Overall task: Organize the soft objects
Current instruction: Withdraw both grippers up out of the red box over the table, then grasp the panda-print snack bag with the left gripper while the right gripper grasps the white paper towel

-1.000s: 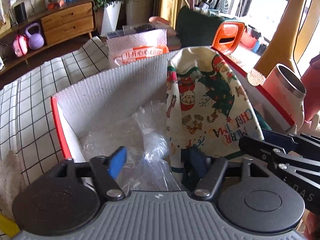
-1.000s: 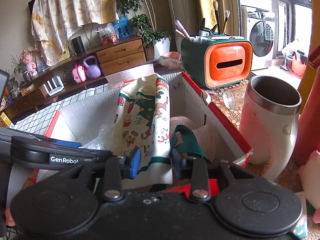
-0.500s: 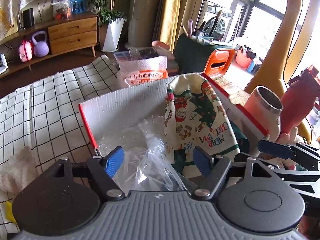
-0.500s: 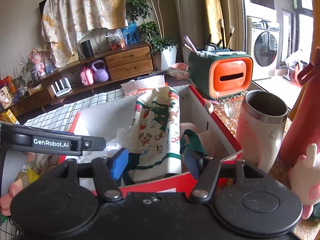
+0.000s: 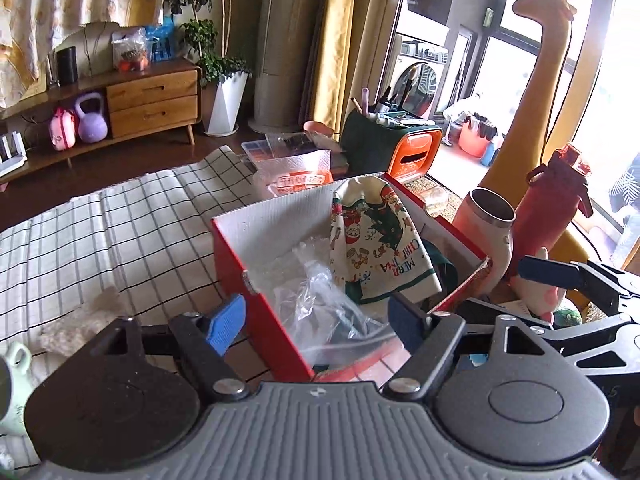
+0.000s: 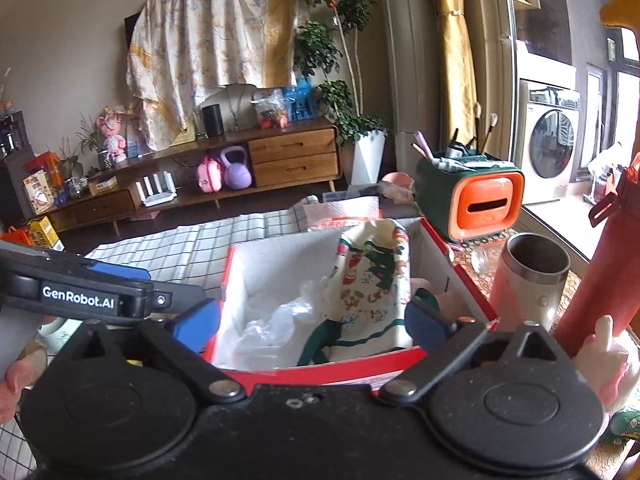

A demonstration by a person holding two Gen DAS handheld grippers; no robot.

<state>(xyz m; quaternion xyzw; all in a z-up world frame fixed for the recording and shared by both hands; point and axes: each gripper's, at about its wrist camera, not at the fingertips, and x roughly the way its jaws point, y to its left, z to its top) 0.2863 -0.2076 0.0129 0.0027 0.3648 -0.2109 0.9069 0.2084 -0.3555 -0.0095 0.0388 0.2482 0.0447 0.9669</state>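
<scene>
A red cardboard box [image 5: 256,280] [image 6: 320,372] with a white inside stands on the checked cloth. In it a Christmas-print cloth [image 5: 376,236] [image 6: 372,280] leans upright against the far right wall, beside crumpled clear plastic [image 5: 312,288] [image 6: 276,324]. My left gripper [image 5: 316,316] hangs above the box's near corner, its jaws opening, nothing between them. My right gripper [image 6: 308,320] is above the box's near wall, its jaws opening wide; the cloth sits free beyond them. A white fluffy thing [image 5: 80,320] lies on the checked cloth at left.
Right of the box stand a pink steel tumbler [image 5: 488,232] [image 6: 528,280], a red bottle [image 5: 548,208] and a pink plush toy [image 6: 604,364]. Behind are a green and orange organizer [image 6: 472,200] and a snack bag [image 5: 296,172]. A pale green cup [image 5: 16,380] sits at near left.
Both grippers have pulled back and up from the box. The right gripper, earlier shut on the cloth's lower edge, has let it go and spread wide. The cloth stays in the box.
</scene>
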